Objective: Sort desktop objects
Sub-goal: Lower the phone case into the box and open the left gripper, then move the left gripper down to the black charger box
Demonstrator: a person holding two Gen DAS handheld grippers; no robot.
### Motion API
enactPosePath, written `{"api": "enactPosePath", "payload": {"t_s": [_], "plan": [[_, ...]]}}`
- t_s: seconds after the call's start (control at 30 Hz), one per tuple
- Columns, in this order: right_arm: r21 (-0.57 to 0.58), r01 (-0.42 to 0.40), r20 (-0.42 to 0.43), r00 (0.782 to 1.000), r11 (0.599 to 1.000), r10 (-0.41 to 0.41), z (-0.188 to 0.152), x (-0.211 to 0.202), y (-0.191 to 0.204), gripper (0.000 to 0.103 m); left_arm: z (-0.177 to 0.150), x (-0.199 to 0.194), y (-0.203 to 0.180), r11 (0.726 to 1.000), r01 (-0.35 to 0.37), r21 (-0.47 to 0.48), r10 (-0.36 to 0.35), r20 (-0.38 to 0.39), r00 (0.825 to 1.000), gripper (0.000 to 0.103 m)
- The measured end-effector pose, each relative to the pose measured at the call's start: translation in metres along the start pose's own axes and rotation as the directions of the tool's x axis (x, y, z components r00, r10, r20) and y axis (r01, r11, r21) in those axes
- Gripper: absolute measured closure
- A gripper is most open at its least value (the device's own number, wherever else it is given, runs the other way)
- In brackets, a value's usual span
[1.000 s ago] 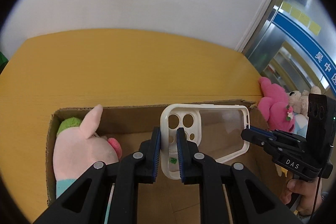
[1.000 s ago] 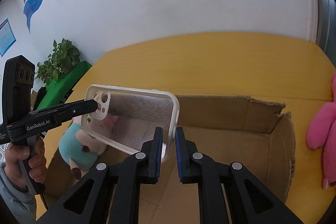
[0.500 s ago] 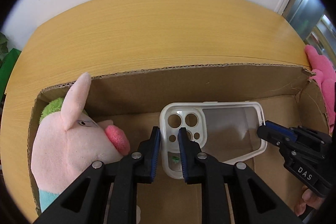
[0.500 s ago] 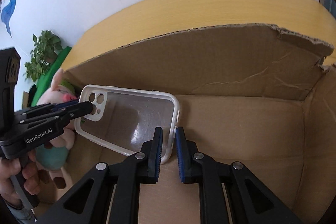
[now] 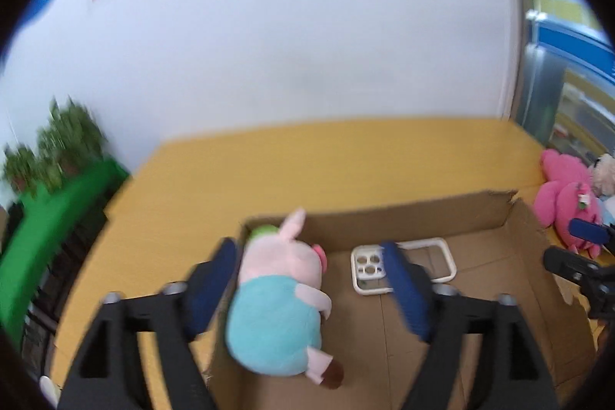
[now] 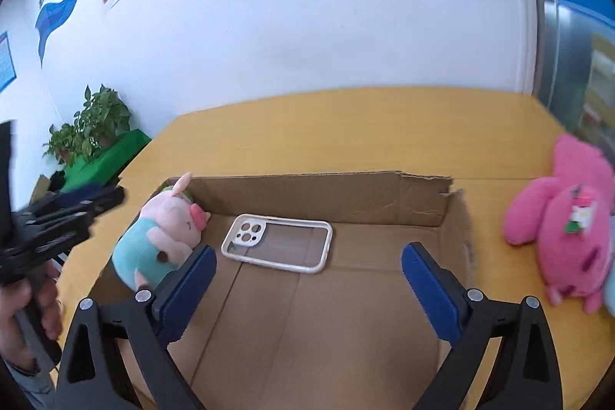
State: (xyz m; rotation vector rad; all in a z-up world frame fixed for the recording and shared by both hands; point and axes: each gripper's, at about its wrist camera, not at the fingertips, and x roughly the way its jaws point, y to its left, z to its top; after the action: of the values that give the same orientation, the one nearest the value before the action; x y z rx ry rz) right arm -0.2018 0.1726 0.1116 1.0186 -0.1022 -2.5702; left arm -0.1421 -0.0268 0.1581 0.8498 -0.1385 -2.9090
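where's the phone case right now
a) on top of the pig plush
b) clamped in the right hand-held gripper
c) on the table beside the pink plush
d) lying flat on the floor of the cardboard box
d: the phone case lies flat on the floor of the cardboard box, beside the pig plush, with no pads touching it.

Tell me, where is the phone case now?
In the right wrist view the phone case lies flat on the floor of the cardboard box, near its back wall, just right of the pig plush.
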Motion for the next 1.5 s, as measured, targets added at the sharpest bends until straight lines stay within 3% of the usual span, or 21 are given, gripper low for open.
{"api": "enactPosePath", "payload": {"t_s": [0.07,0.23,0.4,0.47,0.67,1.13,1.33,1.4,1.5], "plan": [[-0.026,0.017,0.021,1.000,1.000,-0.017,-0.011,-0.023,0.012,0.001,-0.010,-0.042,0.000,0.998,0.057,0.021,-0.059,0.080,0.995,0.017],[-0.033,0.027,0.037,0.999,0.999,-0.026,-0.063,-0.080,0.023,0.001,-0.044,-0.095,-0.005,0.979,0.201,-0.045,-0.194,0.121,0.973,0.017],[-0.075,0.085,0.047,0.996,0.994,-0.081,-0.117,-0.125,0.035,0.001,-0.082,-0.107,-0.011,0.978,0.202,-0.049,-0.196,0.097,0.976,0.017],[-0.088,0.111,0.055,0.993,0.990,-0.106,-0.134,-0.133,0.039,0.001,-0.090,-0.114,-0.014,0.969,0.235,-0.075,-0.228,0.095,0.969,0.017],[-0.108,0.132,0.044,0.991,0.985,-0.128,-0.176,-0.147,0.047,0.001,-0.119,-0.133,-0.029,0.967,0.245,-0.063,-0.239,0.088,0.967,0.017],[-0.146,0.145,0.049,0.989,0.979,-0.139,-0.211,-0.156,0.060,0.001,-0.151,-0.141,-0.036,0.947,0.314,-0.064,-0.311,0.040,0.949,0.017],[-0.160,0.085,-0.032,0.995,0.983,-0.091,-0.236,-0.156,0.052,0.001,-0.173,-0.124,-0.023,0.901,0.401,-0.165,-0.417,-0.076,0.906,0.017],[-0.149,0.013,-0.106,0.994,0.989,-0.029,-0.255,-0.152,0.045,0.001,-0.187,-0.125,-0.020,0.899,0.401,-0.173,-0.422,-0.101,0.901,0.017],[-0.105,-0.073,-0.203,0.978,0.992,0.051,-0.281,-0.142,0.035,0.001,-0.208,-0.126,-0.013,0.882,0.418,-0.218,-0.452,-0.139,0.881,0.017]]}}
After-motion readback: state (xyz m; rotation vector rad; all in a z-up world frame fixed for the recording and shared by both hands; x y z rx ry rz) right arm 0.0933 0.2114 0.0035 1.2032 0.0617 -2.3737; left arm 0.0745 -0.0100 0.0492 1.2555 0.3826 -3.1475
